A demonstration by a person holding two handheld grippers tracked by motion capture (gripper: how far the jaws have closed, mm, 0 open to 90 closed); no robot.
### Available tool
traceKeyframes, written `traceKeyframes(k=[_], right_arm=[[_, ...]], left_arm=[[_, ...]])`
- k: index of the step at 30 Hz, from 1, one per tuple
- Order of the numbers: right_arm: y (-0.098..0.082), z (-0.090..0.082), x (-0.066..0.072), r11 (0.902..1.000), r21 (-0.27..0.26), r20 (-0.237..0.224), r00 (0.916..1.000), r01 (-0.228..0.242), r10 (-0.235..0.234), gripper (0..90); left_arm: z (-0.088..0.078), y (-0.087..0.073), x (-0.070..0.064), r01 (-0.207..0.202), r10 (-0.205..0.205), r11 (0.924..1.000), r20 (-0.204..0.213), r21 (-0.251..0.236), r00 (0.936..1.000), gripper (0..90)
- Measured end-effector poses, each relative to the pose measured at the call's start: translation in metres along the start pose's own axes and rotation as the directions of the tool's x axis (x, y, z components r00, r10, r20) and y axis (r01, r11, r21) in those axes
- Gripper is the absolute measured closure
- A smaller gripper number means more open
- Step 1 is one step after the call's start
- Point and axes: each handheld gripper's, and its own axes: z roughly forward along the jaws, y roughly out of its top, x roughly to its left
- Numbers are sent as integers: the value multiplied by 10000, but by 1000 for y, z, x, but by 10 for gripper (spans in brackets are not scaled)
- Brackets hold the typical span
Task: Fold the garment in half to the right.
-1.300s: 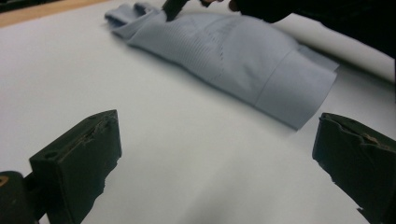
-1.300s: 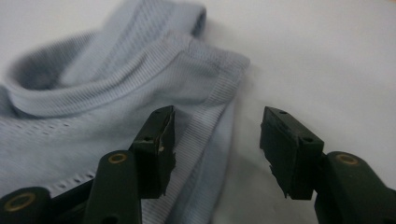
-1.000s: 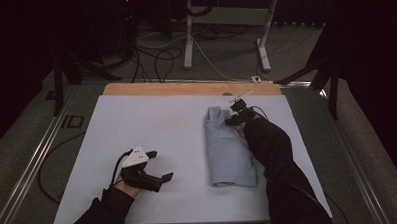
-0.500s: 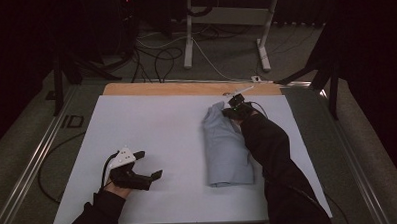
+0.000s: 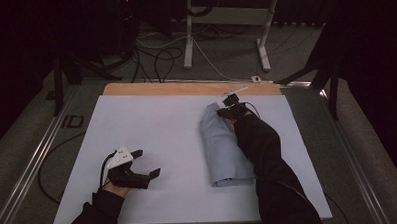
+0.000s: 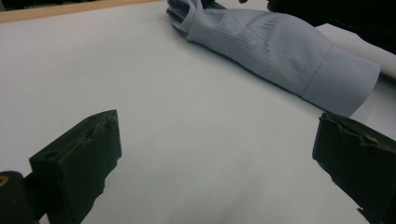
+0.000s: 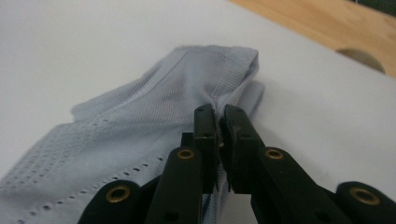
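A light blue folded garment (image 5: 221,146) lies lengthwise on the right half of the white table sheet (image 5: 157,123). My right gripper (image 5: 225,111) is at its far end. Its jaws have just been closing and now pinch a ribbed fold of the garment (image 7: 140,121) between the right gripper's tips (image 7: 218,114). My left gripper (image 5: 147,163) rests low on the sheet at the near left, open and with nothing in it. In the left gripper view, the left gripper (image 6: 217,130) shows its jaws wide apart, facing the garment (image 6: 271,46) across bare sheet.
A wooden strip (image 5: 185,88) borders the sheet's far edge. Metal rails (image 5: 33,163) run along the table's sides. Beyond the table stand white frame legs (image 5: 188,32) and cables on the dark floor. A dark sleeve (image 5: 268,159) lies along the garment's right side.
The right gripper's jaws have come together on the garment's far end and raised it slightly. The left gripper has drifted a little to the left.
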Motion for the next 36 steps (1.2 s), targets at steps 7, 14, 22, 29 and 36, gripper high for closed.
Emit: traceKeyframes(k=[7,14,22,29,36], right_arm=[[-1,5,1,9991,420,37,10000,-5,4,845],[-9,12,1,9970,773,388,9992,-18,-12,841],[-8,12,-1,9977,661,176,9997,-167,156,779],[-4,2,-2,9985,513,19,9998,-174,173,584],[9,-17,10,9998,118,-339,9993,170,-166,435]], left_arm=[[1,0,-1,-76,76,10000,-12,47,10000,20],[1,-1,-1,-89,89,9999,-31,74,10000,19],[1,-2,0,-62,62,9999,-22,129,10000,20],[0,-1,1,-61,61,10000,-64,72,10000,20],[-2,0,0,-135,135,9999,-75,-27,9999,19]])
